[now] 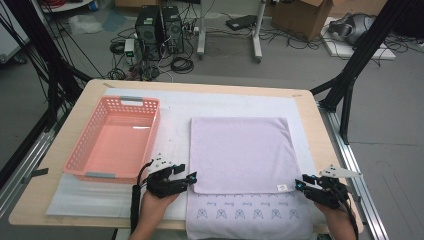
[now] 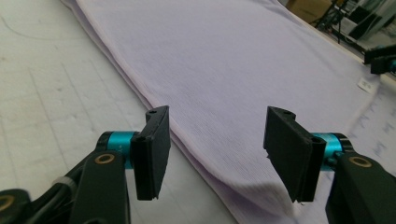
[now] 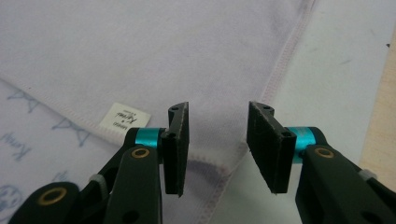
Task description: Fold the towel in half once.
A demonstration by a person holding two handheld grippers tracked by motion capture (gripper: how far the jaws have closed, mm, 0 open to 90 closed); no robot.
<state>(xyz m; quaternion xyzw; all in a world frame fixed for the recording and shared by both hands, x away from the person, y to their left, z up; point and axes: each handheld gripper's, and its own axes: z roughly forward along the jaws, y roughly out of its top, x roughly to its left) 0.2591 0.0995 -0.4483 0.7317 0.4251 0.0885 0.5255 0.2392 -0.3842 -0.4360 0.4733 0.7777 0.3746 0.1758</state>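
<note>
The lilac towel (image 1: 240,152) lay on the desk (image 1: 65,155), already folded once: its upper flap covered the far part, while a printed strip (image 1: 250,215) of the lower layer stayed bare toward 6 o'clock. A small white label (image 1: 281,188) sat near the flap's corner at about 5 o'clock.

The left gripper (image 1: 192,176) stood at the flap's 7 o'clock corner. In the left gripper view, its jaws were parted wide with the layered towel corner (image 2: 252,191) lying between them, and the pads pressed on nothing.

The right gripper (image 1: 299,184) stood at the 5 o'clock corner. In the right gripper view, its jaws straddled the stitched corner (image 3: 219,163) with a clear gap on each side, so nothing was held.

Judged from this, one fold was done and both corners were lined up for the next; the grasp itself was still to come. The pink basket (image 1: 112,140), at 9 o'clock of the towel, held nothing, so folding and stowing probably remained.
</note>
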